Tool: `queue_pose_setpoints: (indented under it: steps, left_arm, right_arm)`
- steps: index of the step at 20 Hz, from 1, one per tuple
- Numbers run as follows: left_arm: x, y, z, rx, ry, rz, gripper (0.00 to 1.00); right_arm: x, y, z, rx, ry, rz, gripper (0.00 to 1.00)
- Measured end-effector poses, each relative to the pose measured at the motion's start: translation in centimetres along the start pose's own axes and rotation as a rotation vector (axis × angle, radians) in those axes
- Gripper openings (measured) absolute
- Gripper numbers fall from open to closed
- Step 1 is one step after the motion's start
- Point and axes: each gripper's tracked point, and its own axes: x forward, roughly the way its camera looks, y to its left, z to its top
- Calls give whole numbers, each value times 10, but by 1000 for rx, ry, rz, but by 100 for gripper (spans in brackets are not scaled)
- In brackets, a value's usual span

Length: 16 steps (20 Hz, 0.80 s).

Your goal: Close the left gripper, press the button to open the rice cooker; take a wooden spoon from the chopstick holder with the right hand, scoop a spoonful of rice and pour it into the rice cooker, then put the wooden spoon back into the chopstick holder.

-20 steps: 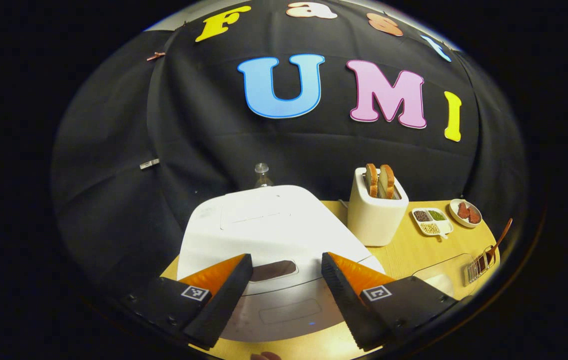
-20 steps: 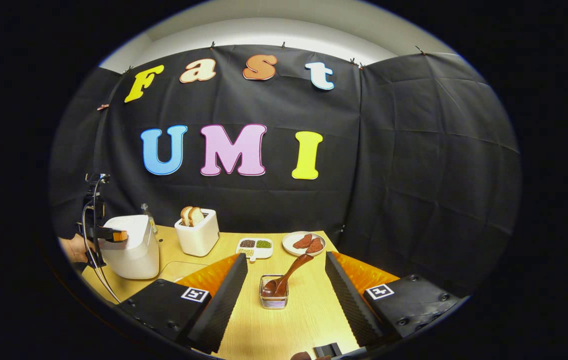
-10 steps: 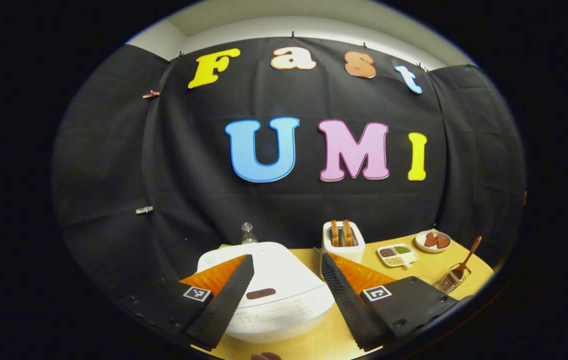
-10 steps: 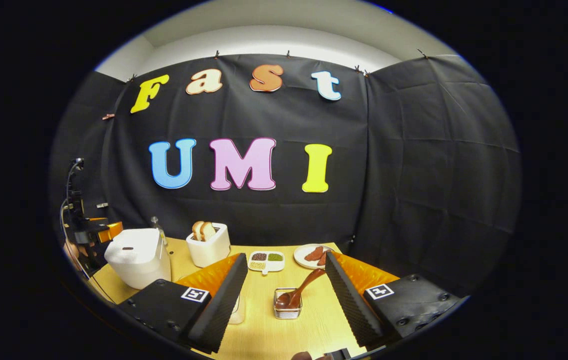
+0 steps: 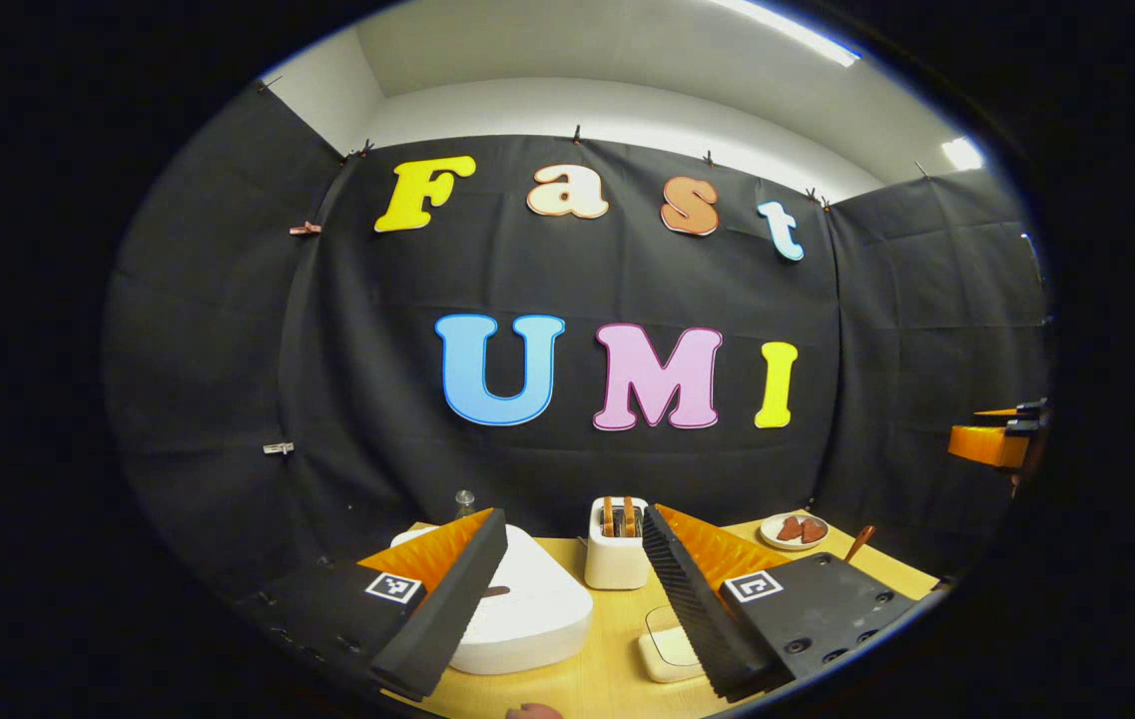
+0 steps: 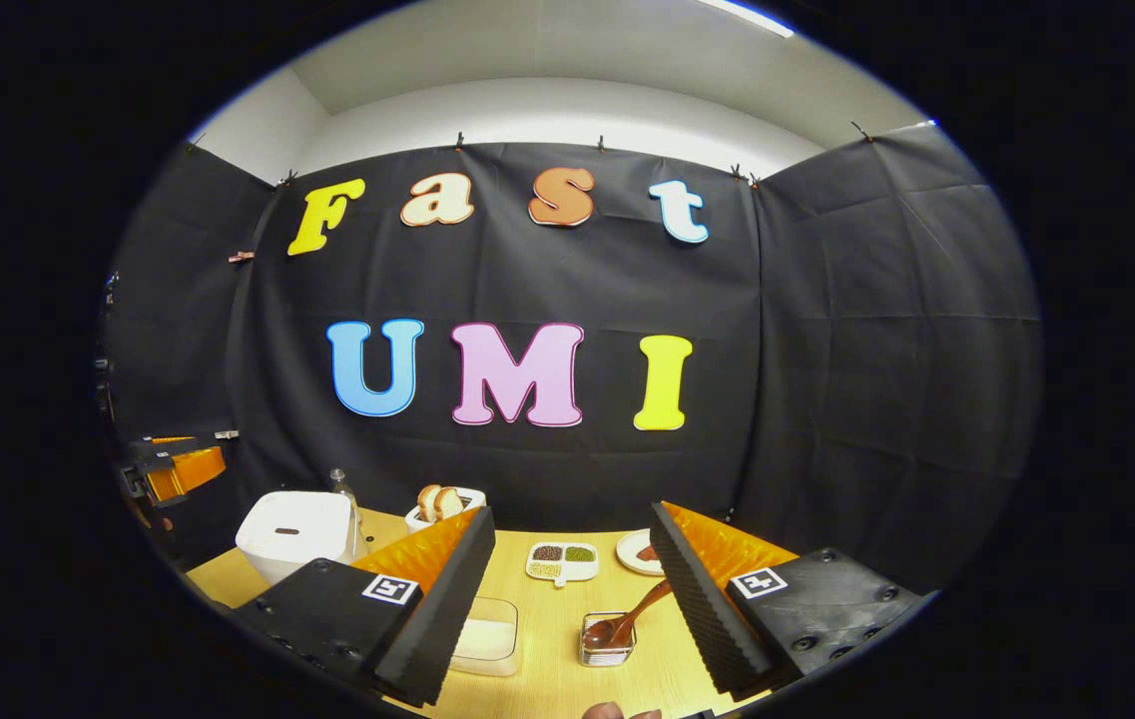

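The white rice cooker stands on the wooden table with its lid down, and my left gripper hovers open well back from it and above it. In the right gripper view the cooker is at the far left, with the left gripper hanging in the air beside it. The wooden spoon leans in the small wire chopstick holder, below and ahead of my open right gripper. A clear container of white rice lies flat to the left of the holder. Neither gripper holds anything.
A white toaster with bread slices stands right of the cooker, and a small bottle behind it. A divided dish of beans and a plate sit at the back of the table. The right gripper shows at the far right.
Both grippers have drawn back and risen, so the table looks smaller and lower. The left gripper has left the cooker's lid, which stays down. Both stay open.
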Motion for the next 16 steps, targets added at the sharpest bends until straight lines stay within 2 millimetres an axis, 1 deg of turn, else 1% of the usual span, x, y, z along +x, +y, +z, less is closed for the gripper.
queue_pose_setpoints:
  steps: [3,7,10,13,14,15,16]
  left_arm:
    - [-19,-1,6,15,-15,0,94]
    - [-33,-9,4,73,-19,-36,95]
    - [-35,-18,3,75,-22,-69,95]
    - [-29,-24,9,114,-32,-92,95]
    - [-25,-28,9,117,-34,-108,95]
    - [-23,-33,7,114,-31,-126,95]
    - [-22,-35,6,110,-24,-131,95]
  right_arm:
    - [-4,10,-1,-17,-9,9,97]
    - [-11,22,-4,-8,0,24,98]
    - [-13,24,-10,-10,20,21,96]
    - [-11,23,-11,-10,30,4,96]
    - [-11,22,-11,-10,29,0,96]
    - [-11,22,-7,-9,20,-4,93]
    - [-11,21,-4,-9,13,-7,96]
